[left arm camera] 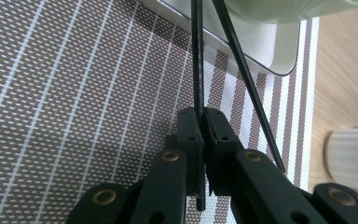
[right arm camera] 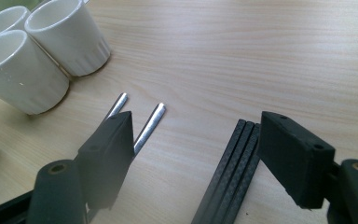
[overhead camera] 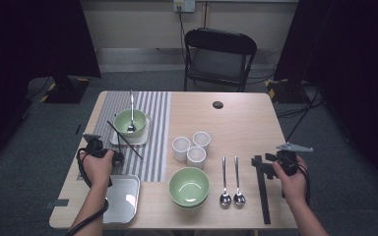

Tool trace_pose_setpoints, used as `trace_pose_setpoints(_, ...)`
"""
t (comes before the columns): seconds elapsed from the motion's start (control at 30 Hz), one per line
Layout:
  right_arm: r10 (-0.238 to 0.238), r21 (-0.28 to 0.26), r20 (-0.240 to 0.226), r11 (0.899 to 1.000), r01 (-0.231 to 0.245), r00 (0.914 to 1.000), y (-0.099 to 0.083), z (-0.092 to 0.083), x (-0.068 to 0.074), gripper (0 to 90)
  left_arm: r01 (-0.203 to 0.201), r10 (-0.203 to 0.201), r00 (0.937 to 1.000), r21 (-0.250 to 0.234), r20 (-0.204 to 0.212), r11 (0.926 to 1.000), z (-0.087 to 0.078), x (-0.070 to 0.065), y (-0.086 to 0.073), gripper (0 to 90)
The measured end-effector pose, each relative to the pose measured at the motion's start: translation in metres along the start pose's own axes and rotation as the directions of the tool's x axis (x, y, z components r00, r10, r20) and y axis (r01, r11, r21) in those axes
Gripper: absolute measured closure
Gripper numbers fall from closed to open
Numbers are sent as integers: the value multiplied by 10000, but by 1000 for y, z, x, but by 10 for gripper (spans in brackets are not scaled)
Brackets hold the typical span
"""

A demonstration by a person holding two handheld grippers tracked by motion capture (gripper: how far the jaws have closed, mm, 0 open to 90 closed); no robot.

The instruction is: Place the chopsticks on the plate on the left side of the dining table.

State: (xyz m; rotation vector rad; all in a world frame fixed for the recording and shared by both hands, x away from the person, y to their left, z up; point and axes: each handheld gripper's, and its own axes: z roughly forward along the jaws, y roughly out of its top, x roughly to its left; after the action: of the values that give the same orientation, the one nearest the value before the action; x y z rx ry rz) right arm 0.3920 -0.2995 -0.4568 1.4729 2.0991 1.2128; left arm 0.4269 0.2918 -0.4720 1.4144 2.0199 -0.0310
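My left gripper (overhead camera: 116, 157) (left arm camera: 202, 121) is over the striped placemat (overhead camera: 152, 132), shut on a thin black chopstick (left arm camera: 196, 70) that points toward the white plate (left arm camera: 279, 51). A second black chopstick (left arm camera: 248, 81) (overhead camera: 126, 141) lies slanted just right of the jaws, its far end over the plate's edge. On that plate stands a green bowl (overhead camera: 129, 122) with a spoon (overhead camera: 131, 110) in it. At the table's right, my right gripper (overhead camera: 262, 161) (right arm camera: 196, 126) is open over bare wood, a bundle of black chopsticks (right arm camera: 233, 170) (overhead camera: 263, 191) beside its right jaw.
Three white cups (overhead camera: 191, 147) (right arm camera: 37, 51) stand mid-table, with a stack of green bowls (overhead camera: 189, 187) in front of them. Two spoons (overhead camera: 231, 182) lie side by side left of the chopstick bundle. A metal tray (overhead camera: 123, 196) sits at the front left corner. A folding chair (overhead camera: 219, 56) stands behind the table.
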Motion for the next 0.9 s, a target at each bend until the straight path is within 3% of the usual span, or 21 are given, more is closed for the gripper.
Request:
trace_pose_setpoints(0.03, 0, 2, -2, 10000, 0, 10000, 0, 0, 0, 264, 24, -24, 9999, -23, 167, 10000, 0, 0, 0, 861)
trace_pose_setpoints(0.13, 22, -7, -22, 10000, -22, 10000, 0, 0, 0, 264, 16, -16, 10000, 10, 74, 10000, 0, -1, 0, 856)
trace_pose_setpoints(0.3, 13, -12, -19, 10000, -13, 10000, 0, 0, 0, 264, -48, 45, 9996, 101, 296, 9999, 2, -3, 0, 831)
trace_pose_setpoints(0.37, 21, -23, -21, 10000, -21, 10000, 0, 0, 0, 264, 111, -111, 9993, 13, 364, 9999, 4, -6, 0, 830)
trace_pose_setpoints(0.4, 23, -24, -22, 10000, -23, 10000, 0, 0, 0, 264, -131, 125, 9993, 173, 347, 9998, 4, -6, 0, 825)
trace_pose_setpoints(0.6, 78, -4, -31, 10000, -78, 10000, -1, 1, 0, 264, -148, 140, 9991, 211, 398, 9997, 7, -10, 0, 813)
trace_pose_setpoints(0.67, 68, -17, -34, 10000, -68, 10000, -1, 0, -1, 264, -48, 41, 9989, 149, 464, 9999, 9, -11, 0, 806)
trace_pose_setpoints(0.7, 68, -17, -34, 10000, -68, 10000, -1, 0, -1, 264, 212, -211, 9986, -12, 483, 9998, 10, -13, 0, 806)
trace_pose_setpoints(0.73, 98, -28, -25, 9999, -99, 9999, -1, 0, -1, 264, -152, 143, 9991, 234, 403, 9996, 9, -11, 0, 803)
trace_pose_setpoints(0.77, 98, -28, -25, 9999, -99, 9999, -1, 0, -1, 264, -121, 109, 9988, 239, 487, 9996, 10, -11, 0, 803)
trace_pose_setpoints(0.8, 92, -32, -22, 10000, -92, 10000, -2, 0, -2, 264, 200, -200, 9983, 4, 544, 9998, 11, -14, 0, 803)
trace_pose_setpoints(0.87, 90, -33, -43, 10000, -90, 10000, -2, 0, -2, 264, -130, 118, 9984, 215, 553, 9997, 11, -13, 1, 802)
trace_pose_setpoints(0.9, 108, -39, -61, 9999, -108, 9999, -2, 0, -1, 264, 146, -148, 9982, 31, 587, 9999, 12, -15, 0, 800)
